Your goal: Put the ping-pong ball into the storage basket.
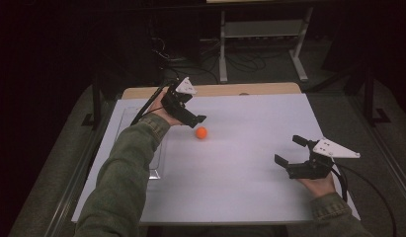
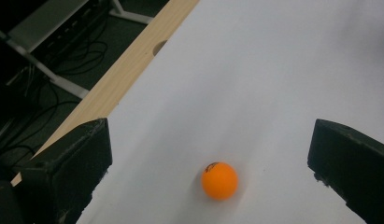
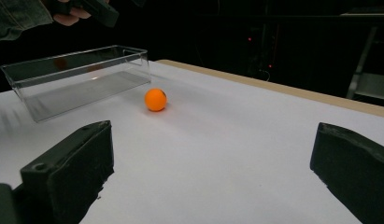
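A small orange ball (image 1: 201, 133) lies on the white table sheet (image 1: 240, 168), left of centre. My left gripper (image 1: 194, 119) hovers just above and behind it, open, jaws pointing down at the table. In the left gripper view the ball (image 2: 219, 181) sits between the two spread jaws, touching neither, with the gripper (image 2: 210, 154) empty. My right gripper (image 1: 288, 149) is held open near the right front of the table, well away from the ball. In the right gripper view the ball (image 3: 155, 99) lies far ahead of the open, empty gripper (image 3: 213, 154).
A clear plastic box (image 3: 77, 79) stands along the left side of the sheet, partly hidden by the left sleeve (image 1: 126, 168) in the high view. A wooden table edge (image 1: 230, 89) runs along the back. Cables and a metal stand lie on the floor beyond.
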Demonstrator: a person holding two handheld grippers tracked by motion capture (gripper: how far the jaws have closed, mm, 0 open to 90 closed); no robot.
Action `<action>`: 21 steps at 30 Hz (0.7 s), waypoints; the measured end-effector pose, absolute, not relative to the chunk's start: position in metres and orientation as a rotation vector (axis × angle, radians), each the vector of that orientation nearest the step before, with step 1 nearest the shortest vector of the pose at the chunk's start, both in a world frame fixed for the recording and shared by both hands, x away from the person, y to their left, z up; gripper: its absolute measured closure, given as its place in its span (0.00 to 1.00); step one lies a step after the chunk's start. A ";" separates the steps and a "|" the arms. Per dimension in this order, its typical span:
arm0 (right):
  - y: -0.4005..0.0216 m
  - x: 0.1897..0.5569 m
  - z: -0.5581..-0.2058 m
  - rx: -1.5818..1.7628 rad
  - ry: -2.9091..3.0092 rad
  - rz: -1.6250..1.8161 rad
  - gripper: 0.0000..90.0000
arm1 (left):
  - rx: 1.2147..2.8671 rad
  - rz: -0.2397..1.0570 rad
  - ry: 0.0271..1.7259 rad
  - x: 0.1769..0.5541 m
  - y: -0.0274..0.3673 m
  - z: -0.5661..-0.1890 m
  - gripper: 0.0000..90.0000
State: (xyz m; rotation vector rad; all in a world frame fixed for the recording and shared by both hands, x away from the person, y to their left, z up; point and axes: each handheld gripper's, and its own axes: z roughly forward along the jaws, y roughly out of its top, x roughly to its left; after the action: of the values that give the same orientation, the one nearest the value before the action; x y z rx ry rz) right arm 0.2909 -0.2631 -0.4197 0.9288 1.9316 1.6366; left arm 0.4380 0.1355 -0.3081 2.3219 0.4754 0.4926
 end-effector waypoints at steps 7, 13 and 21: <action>-0.263 0.291 -0.420 0.925 1.934 1.636 0.00 | 2.380 0.480 0.446 0.443 0.131 -0.312 0.00; -0.265 0.289 -0.419 0.932 1.922 1.642 0.00 | 2.415 0.482 0.454 0.450 0.131 -0.319 0.00; -0.264 0.289 -0.420 0.932 1.929 1.639 0.00 | 2.464 0.470 0.453 0.456 0.130 -0.325 0.00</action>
State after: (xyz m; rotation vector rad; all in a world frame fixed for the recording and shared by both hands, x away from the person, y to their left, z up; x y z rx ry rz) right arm 0.2889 -0.2641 -0.4200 0.9318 1.9290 1.6390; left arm 0.4558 0.1296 -0.3254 2.4637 0.4525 0.4701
